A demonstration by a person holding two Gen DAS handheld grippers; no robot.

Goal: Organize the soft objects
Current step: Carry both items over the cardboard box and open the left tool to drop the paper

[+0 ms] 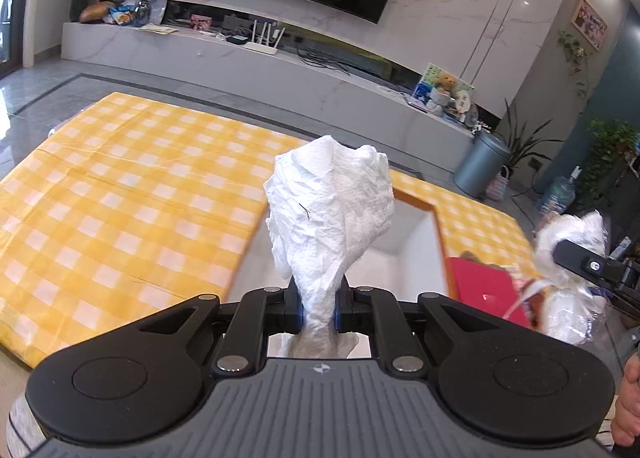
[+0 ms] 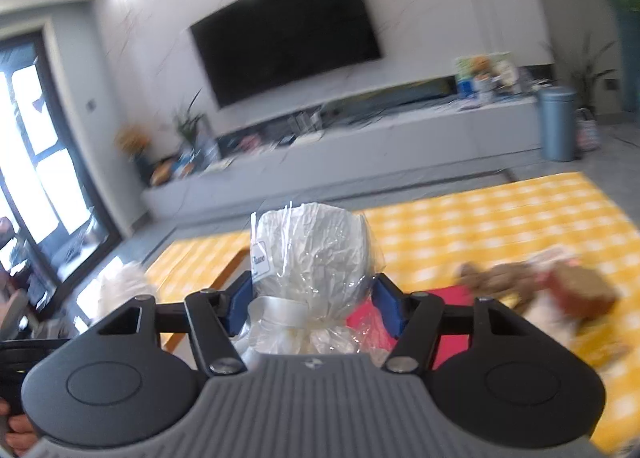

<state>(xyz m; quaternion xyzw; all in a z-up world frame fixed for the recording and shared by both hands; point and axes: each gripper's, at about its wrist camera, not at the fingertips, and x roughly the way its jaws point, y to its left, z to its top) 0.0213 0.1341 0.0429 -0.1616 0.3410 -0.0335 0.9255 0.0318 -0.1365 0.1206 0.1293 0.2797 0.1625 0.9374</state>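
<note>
**Both tools loaded above the box**

My left tool [image 1: 318,308] pinches one crumpled white cloth [image 1: 330,210], held above the open white box [image 1: 416,234] on the yellow-checked bench [image 1: 120,186]. My right tool [image 2: 316,298] clamps one cellophane-wrapped white bundle [image 2: 314,250], ribbon-tied. I'd lower each well inside the box before releasing, so nothing drapes over the rim. One red item [image 2: 444,298] and one blurred brown toy [image 2: 504,278] lie alongside.

Left gripper [image 1: 316,308] fingers pinched nearly together, right gripper [image 2: 316,298] fingers spread wider, apparently clamped, both raised.
</note>
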